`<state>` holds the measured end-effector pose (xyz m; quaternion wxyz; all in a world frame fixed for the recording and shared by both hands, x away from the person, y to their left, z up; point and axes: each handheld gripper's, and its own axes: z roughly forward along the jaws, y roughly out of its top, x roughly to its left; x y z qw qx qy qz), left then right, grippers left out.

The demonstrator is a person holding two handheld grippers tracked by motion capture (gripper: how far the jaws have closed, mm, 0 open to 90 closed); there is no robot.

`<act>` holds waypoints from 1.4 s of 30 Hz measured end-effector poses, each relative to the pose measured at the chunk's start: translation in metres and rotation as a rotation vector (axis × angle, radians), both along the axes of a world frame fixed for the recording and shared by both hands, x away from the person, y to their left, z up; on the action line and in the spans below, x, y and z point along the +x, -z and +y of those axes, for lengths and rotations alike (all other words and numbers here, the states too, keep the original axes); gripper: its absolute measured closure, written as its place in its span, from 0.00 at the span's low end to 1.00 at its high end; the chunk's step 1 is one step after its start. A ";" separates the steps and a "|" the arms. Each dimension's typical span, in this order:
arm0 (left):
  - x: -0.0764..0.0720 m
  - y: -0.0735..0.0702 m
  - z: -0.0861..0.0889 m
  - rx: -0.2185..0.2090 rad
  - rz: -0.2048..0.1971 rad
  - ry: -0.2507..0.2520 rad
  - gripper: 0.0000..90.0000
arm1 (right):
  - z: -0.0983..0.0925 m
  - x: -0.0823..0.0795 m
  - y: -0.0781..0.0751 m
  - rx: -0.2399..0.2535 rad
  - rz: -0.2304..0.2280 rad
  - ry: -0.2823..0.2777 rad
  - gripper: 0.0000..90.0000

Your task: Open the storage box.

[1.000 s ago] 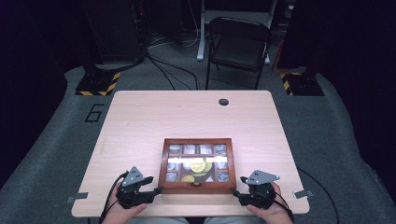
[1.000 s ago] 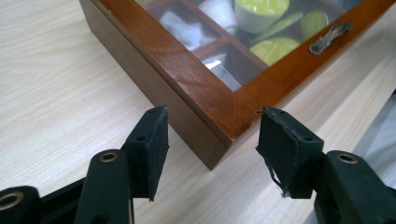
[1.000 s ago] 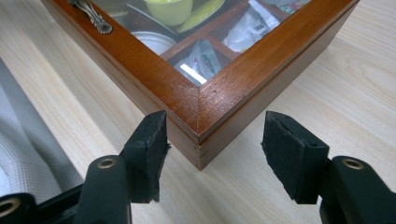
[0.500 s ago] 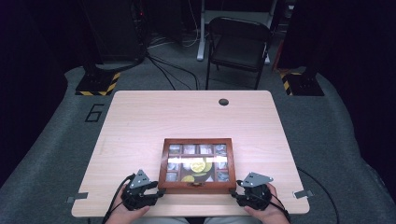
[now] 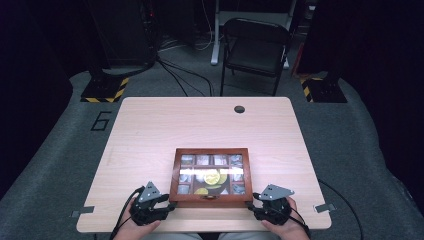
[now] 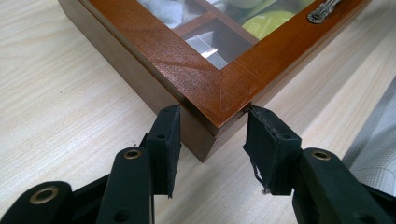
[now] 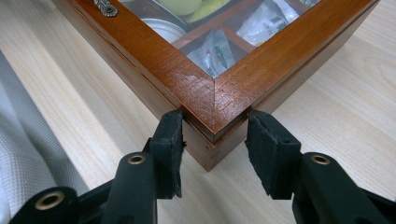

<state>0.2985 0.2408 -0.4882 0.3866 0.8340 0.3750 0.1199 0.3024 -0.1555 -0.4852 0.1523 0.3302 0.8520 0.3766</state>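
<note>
A brown wooden box (image 5: pixel 210 151) with a glass lid over several compartments of packets lies near the table's front edge. My left gripper (image 5: pixel 170 205) is shut on its near left corner; in the left gripper view both pads press the box (image 6: pixel 187 60) on either side of that corner, with the left gripper (image 6: pixel 212 135) low over the table. My right gripper (image 5: pixel 252 206) has just been closing and now clamps the near right corner. In the right gripper view, the right gripper (image 7: pixel 212 135) has its pads against the box (image 7: pixel 261 65).
The light wooden table (image 5: pixel 200 125) has a cable hole (image 5: pixel 239 109) at the back. A black folding chair (image 5: pixel 255 47) stands behind it. A metal latch (image 7: pixel 106 8) sits on the box's front edge. White cloth (image 7: pixel 28 154) lies at the table's near edge.
Both grippers' jaws have closed in onto the box's near corners. The hands and the box stay where they were.
</note>
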 end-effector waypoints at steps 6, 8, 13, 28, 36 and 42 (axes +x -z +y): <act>0.000 -0.001 0.000 0.005 0.001 -0.001 0.61 | 0.000 0.000 0.000 0.002 0.004 -0.001 0.62; 0.000 -0.001 0.000 0.007 -0.003 -0.002 0.61 | 0.000 0.000 -0.001 0.001 0.003 -0.002 0.62; -0.001 -0.003 -0.001 -0.011 -0.023 0.007 0.61 | -0.001 0.001 -0.002 0.016 -0.002 0.009 0.61; 0.003 -0.024 -0.003 -0.031 -0.068 -0.036 0.47 | -0.002 0.001 -0.021 0.049 -0.047 0.033 0.56; 0.014 -0.053 0.000 -0.074 -0.137 -0.018 0.47 | -0.003 0.009 -0.049 0.064 -0.120 0.026 0.54; 0.023 -0.074 0.000 -0.093 -0.188 -0.013 0.52 | -0.004 0.023 -0.072 0.090 -0.149 0.018 0.55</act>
